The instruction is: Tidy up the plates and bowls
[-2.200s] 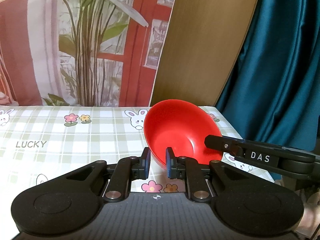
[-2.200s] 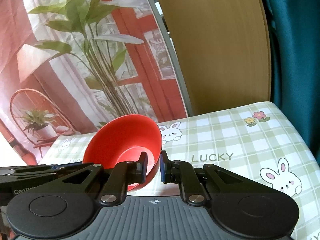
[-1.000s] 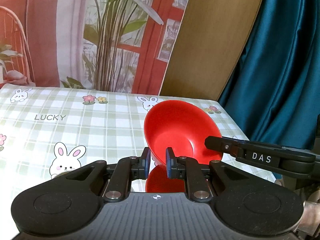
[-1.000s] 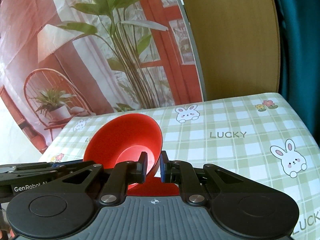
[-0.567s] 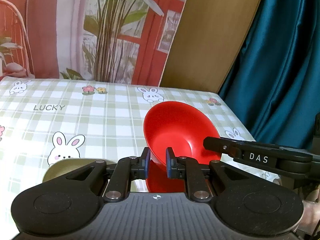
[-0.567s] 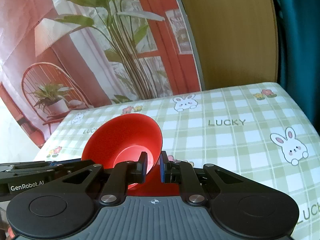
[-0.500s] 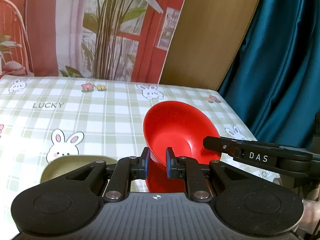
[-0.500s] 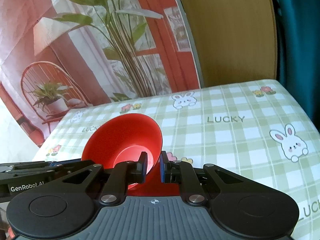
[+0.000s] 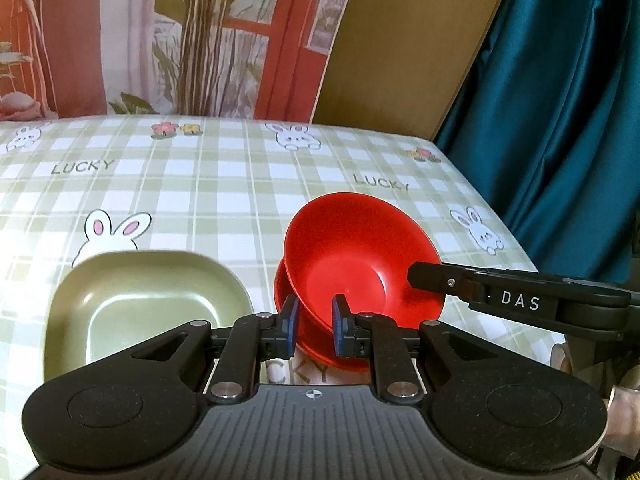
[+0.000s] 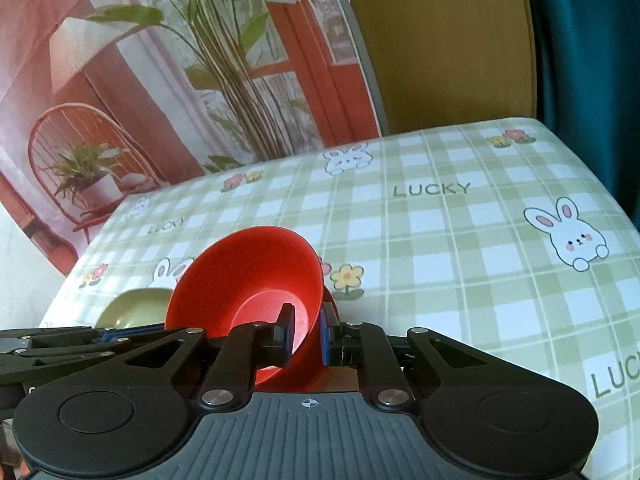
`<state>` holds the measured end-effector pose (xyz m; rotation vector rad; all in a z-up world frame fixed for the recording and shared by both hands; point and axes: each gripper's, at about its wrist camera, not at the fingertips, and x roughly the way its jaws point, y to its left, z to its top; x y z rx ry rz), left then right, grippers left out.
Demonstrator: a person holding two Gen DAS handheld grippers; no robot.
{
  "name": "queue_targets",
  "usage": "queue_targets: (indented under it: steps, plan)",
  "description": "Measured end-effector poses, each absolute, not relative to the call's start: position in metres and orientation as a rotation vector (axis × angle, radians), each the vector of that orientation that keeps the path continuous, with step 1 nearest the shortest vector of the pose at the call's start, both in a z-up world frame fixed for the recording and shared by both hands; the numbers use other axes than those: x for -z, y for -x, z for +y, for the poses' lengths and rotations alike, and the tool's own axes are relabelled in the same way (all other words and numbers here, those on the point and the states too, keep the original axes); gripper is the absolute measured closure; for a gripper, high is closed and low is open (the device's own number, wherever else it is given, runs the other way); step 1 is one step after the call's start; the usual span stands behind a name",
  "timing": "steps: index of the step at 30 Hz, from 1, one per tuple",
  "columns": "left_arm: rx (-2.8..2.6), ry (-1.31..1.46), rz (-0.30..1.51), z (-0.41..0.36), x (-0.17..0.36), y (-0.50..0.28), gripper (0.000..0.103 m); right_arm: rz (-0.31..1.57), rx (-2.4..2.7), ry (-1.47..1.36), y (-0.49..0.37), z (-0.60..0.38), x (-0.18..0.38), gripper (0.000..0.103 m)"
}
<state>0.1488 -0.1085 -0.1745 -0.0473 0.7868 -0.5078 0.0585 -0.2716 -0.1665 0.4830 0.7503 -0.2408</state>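
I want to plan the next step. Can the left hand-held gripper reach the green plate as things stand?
Probably not yet. The left hand-held gripper is shut on the red bowl, so it is occupied. The green plate lies just to its left with nothing on it.

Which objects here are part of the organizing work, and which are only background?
Part of the job:
- red bowl, gripped at its rim by left gripper and right gripper
- second red bowl directly beneath it
- green square plate beside them

Only background:
- checked tablecloth
- teal curtain
- plant-print backdrop
- wooden board
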Motion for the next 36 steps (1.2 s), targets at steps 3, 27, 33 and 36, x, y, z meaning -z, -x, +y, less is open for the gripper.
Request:
queue_targets:
  steps: [3,27,33,36]
  plan:
    - [0.508,0.036,0.794,-0.110,0.176,-0.148,0.085,0.752,0.242,-0.480,-0.058,-0.270,0.169,0.090]
    - [0.456,0.073,0.817,-0.102,0.179,-0.165,0.080,0.785,0.268,-0.503,-0.060,-0.278,0.188,0.086]
    - [0.456,0.053,0.811,-0.106,0.182,-0.168,0.080,0.780,0.251,-0.529,-0.061,-0.279,0.194,0.091]
    - [0.455,0.040,0.811,-0.108,0.184,-0.168,0.080,0.769,0.246,-0.549,-0.060,-0.280,0.197,0.092]
